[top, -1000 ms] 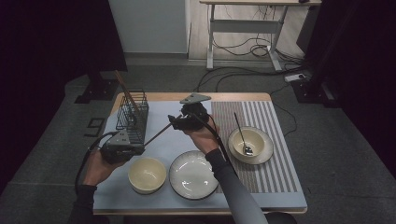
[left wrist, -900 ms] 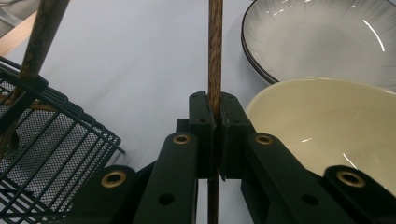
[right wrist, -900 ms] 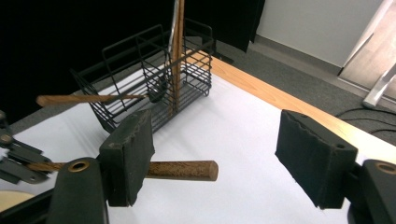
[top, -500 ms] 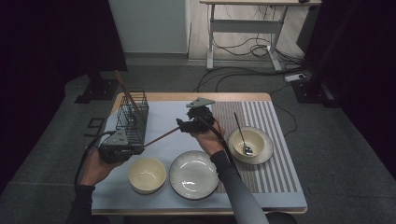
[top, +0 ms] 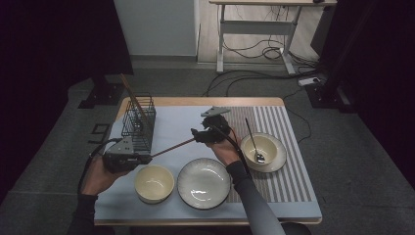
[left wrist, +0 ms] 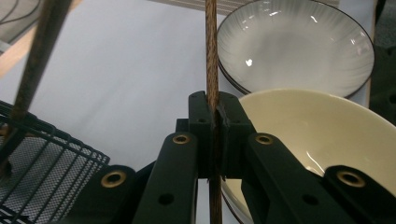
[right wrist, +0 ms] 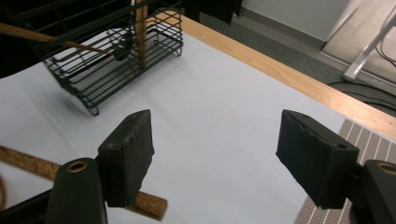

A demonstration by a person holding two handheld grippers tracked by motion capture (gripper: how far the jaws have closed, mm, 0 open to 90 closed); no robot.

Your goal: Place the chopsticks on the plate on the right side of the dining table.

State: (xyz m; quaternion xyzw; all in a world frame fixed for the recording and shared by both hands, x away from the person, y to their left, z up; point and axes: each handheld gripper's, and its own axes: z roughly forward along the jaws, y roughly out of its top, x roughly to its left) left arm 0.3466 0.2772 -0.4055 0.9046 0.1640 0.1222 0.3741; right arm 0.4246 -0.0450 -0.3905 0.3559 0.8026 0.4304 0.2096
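My left gripper rests at the table's left front, shut on a brown wooden chopstick that points right across the white mat. In the left gripper view the chopstick runs straight up between the pressed jaws. My right gripper hovers by the chopstick's far end with its jaws open. In the right gripper view the chopstick's tip lies just below the left pad, apart from it, and nothing sits between the pads.
A black wire basket stands at the back left with a chopstick leaning in it. A cream bowl and a grey plate sit near the front edge. A bowl holding a spoon sits on the striped mat.
My right gripper has sunk and drifted slightly right, closer to the chopstick's free end. The left gripper and its chopstick have stayed put.
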